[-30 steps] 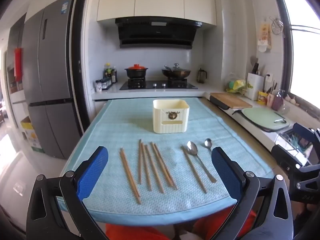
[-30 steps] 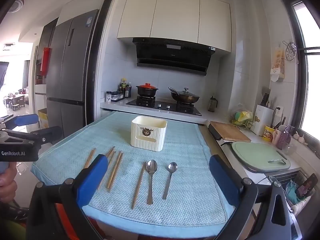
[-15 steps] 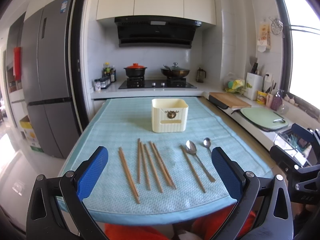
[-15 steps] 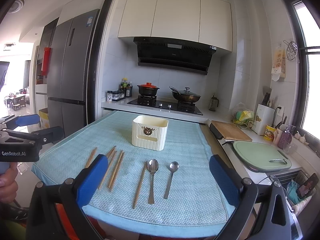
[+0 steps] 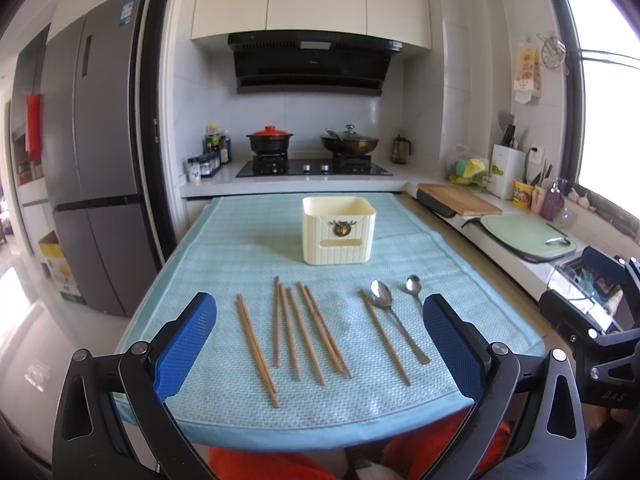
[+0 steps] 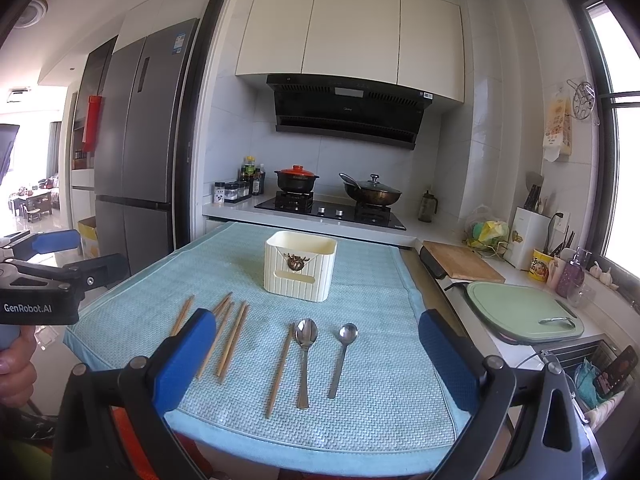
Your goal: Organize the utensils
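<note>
A black range hood (image 6: 347, 114) hangs under white cabinets (image 6: 352, 36); left of it stands a grey refrigerator (image 6: 140, 152), right of it a bright window (image 6: 624, 168).

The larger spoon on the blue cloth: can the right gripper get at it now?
Probably yes. The right gripper is open, and the larger spoon lies bare ahead of it; a single chopstick lies close beside.

Wooden chopsticks (image 5: 296, 336), two steel spoons (image 6: 306, 356) flat before cream holder (image 5: 339, 230) (upright).

Bright daylight from the window (image 5: 604, 112), blown-out glare, fisheye-curved edges.
</note>
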`<state>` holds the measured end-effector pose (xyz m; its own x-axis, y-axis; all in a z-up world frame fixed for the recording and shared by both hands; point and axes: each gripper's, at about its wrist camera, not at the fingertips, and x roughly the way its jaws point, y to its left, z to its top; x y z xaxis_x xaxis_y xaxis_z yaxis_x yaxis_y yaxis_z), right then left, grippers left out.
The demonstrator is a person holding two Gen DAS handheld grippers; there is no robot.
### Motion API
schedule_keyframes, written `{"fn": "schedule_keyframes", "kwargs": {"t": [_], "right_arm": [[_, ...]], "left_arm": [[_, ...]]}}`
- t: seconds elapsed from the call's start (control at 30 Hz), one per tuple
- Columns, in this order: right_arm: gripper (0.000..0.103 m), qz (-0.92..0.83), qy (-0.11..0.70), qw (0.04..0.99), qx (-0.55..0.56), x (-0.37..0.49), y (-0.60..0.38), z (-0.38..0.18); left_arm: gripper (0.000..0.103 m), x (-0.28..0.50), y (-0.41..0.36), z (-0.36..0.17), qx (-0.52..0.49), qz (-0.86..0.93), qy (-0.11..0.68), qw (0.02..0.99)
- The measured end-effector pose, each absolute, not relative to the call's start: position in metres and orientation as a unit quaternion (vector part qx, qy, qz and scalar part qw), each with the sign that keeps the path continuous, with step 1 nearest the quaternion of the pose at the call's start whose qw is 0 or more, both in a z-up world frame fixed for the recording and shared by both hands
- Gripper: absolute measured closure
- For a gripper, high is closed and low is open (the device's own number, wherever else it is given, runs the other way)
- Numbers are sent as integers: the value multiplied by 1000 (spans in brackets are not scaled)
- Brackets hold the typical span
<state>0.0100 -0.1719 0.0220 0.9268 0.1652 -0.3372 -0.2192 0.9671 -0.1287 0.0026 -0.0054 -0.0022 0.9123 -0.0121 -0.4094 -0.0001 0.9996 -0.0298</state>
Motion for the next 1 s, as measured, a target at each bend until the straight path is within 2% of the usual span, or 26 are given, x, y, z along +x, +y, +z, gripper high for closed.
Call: {"fn": "schedule_keyframes", "kwargs": {"t": [1.0], "right_arm": [[0,101,167,977,-80,13,-171,19]], "left_arm": [[0,6,-8,-4,-13,-7,214,977]]}}
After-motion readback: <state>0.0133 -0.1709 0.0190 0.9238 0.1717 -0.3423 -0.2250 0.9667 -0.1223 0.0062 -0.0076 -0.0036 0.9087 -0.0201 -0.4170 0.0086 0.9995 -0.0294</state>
